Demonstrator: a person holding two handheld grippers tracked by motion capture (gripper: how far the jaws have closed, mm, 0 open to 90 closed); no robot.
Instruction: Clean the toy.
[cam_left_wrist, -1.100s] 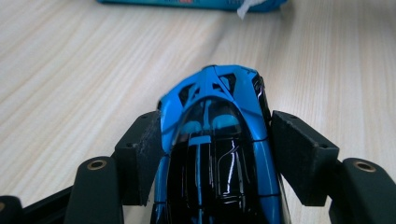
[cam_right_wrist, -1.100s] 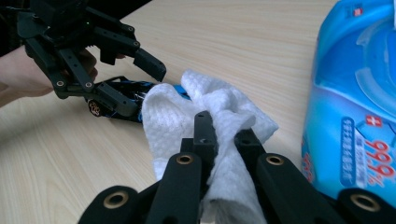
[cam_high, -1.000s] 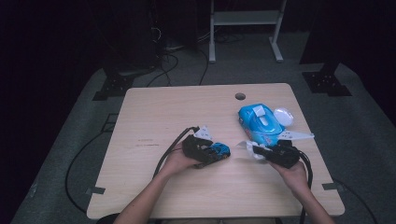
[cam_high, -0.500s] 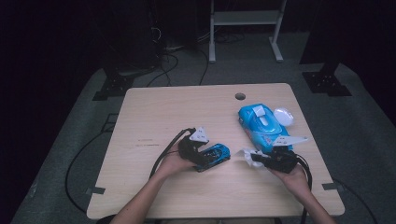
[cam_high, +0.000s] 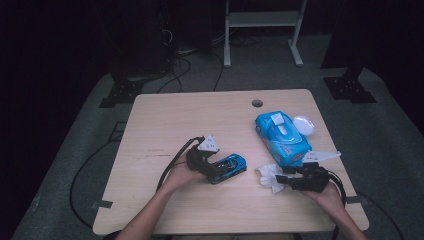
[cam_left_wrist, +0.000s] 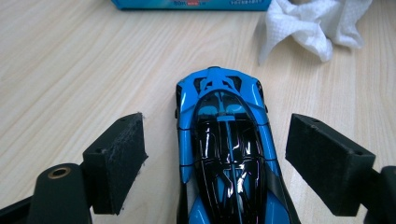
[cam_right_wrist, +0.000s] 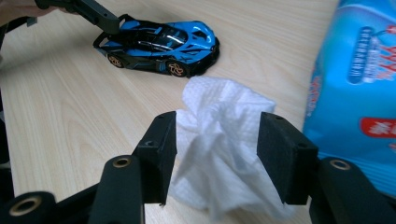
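Left claw (cam_left_wrist: 215, 158) spread astride the toy car (cam_left_wrist: 224, 154), right claw (cam_right_wrist: 217, 154) (jaws just opening) loosely around the wipe (cam_right_wrist: 219, 140).

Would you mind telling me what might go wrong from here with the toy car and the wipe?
The toy car sits free on its wheels between the left gripper's just-opened jaws, so a nudge could roll it. The crumpled wipe lies loose between the right gripper's just-opened jaws and might cling to a pad on withdrawal, or snag the wipe pack beside it.

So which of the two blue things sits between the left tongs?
The toy car, glossy blue and black, between the open left tongs. The wipes pack lies by the right hand.
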